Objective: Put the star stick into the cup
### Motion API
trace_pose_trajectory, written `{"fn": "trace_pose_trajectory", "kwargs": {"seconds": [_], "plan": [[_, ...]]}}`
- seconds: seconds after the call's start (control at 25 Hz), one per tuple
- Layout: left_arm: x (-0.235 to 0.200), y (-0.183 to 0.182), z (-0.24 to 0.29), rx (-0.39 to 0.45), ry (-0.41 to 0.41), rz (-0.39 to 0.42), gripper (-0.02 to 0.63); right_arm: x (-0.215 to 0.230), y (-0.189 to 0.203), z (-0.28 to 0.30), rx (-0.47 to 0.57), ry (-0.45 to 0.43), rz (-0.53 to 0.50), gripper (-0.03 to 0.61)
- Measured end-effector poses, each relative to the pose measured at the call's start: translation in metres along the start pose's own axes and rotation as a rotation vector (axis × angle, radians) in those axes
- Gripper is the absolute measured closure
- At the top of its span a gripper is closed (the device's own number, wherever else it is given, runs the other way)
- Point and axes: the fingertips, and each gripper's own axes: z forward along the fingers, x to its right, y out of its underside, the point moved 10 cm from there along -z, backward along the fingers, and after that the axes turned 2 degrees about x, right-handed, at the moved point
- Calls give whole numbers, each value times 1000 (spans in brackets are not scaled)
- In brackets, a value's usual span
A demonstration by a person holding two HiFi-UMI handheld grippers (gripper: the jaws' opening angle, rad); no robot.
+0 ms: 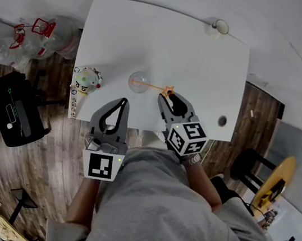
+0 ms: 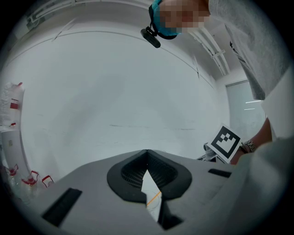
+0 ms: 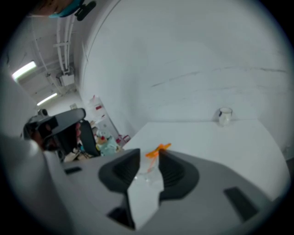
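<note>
- Well, the white counter (image 1: 184,43) fills most of my head view;
- my left hand-held gripper (image 2: 147,152) is clenched tip to tip on nothing, near the counter's near edge;
- my right hand-held gripper (image 3: 149,158) is released, jaws apart, the stick's star end just past their tips;
- the clear cup (image 1: 139,82) stands upright ahead of both;
- the orange star stick (image 1: 154,86) leans in the cup, star end out over the rim towards my right.

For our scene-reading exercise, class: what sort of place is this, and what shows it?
Probably an office or lab workroom, indoors: a white table, a black office chair on a wood-plank floor, and filled plastic bags heaped by the wall.
</note>
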Motion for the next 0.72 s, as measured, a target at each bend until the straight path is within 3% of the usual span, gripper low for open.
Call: {"fn": "trace_pose_trajectory", "kwargs": {"seconds": [0.72], "plan": [[20,5,-23,6,-41,-33,584,2,16,-17,-38,5,9,419]]}}
